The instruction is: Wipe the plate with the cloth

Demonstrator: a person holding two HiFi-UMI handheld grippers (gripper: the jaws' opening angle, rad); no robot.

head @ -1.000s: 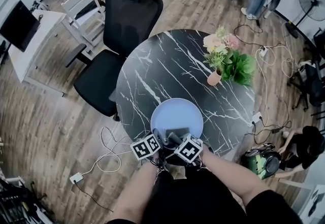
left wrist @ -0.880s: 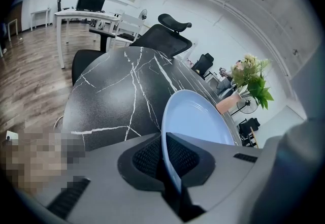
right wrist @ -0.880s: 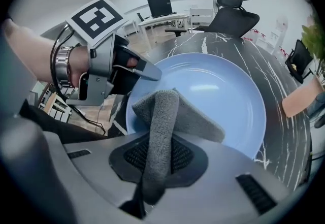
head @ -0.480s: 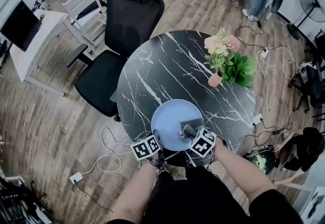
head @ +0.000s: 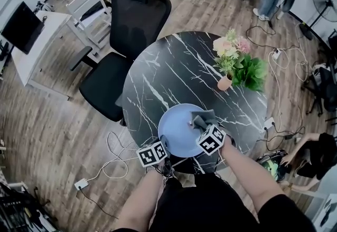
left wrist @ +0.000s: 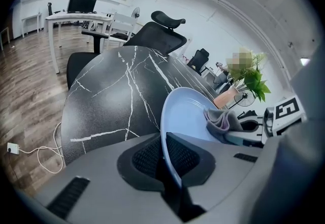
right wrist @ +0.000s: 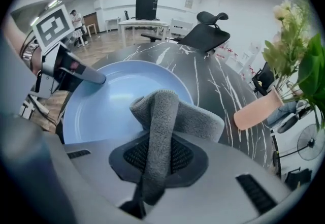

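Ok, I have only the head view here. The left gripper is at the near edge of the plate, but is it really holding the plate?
Observer: Yes. The left gripper is shut on the plate; the rim runs between its two pads.
Operator: And does the right one have the cloth?
Observer: Yes. The right gripper is shut on a fold of the grey cloth, which stands up between its jaws.
Operator: Does the cloth touch the plate?
Observer: In the left gripper view it seems to rest on the inner surface, towards the far rim.
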